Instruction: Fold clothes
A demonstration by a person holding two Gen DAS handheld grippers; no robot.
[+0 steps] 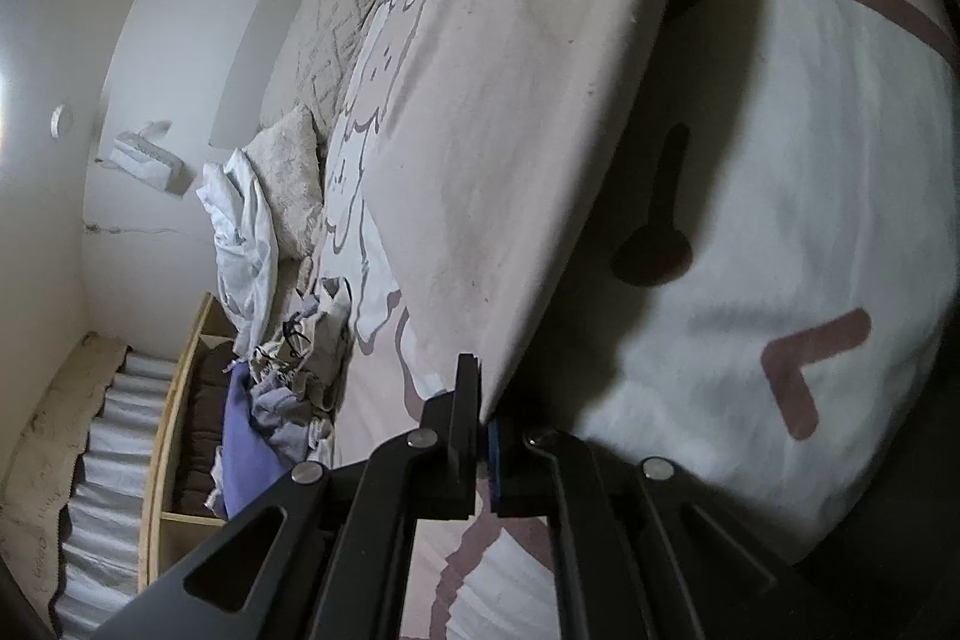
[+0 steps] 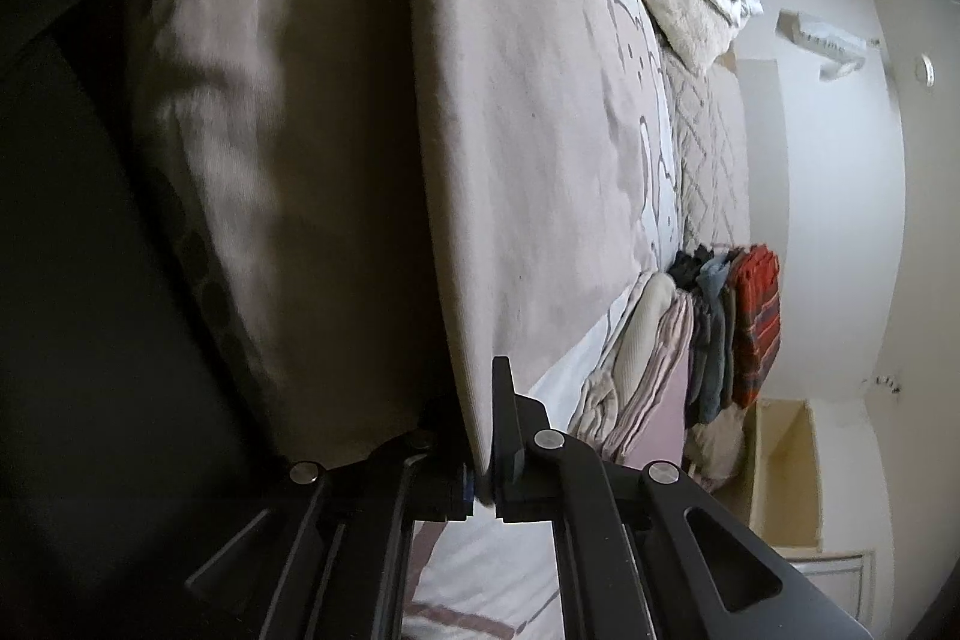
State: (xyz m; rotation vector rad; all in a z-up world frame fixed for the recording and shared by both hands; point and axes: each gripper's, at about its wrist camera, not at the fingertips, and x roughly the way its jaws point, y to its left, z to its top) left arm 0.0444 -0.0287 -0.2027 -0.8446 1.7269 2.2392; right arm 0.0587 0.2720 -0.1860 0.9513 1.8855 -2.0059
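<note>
We see a bed with a patterned cover; on it lie a stack of folded clothes and a loose heap.

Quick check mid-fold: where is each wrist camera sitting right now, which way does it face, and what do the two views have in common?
Left wrist: rides the left gripper, looking along its fingers, shut on the beige cloth; the bed and an unfolded clothes heap lie beyond.
Right wrist: rides the right gripper, shut on the cloth's other corner; the folded stack is beyond.
Body: only gripper fingers show, no hand or sleeve.
Shared: the same cloth stretched between them, the bed, the folded stack and the white wall.
</note>
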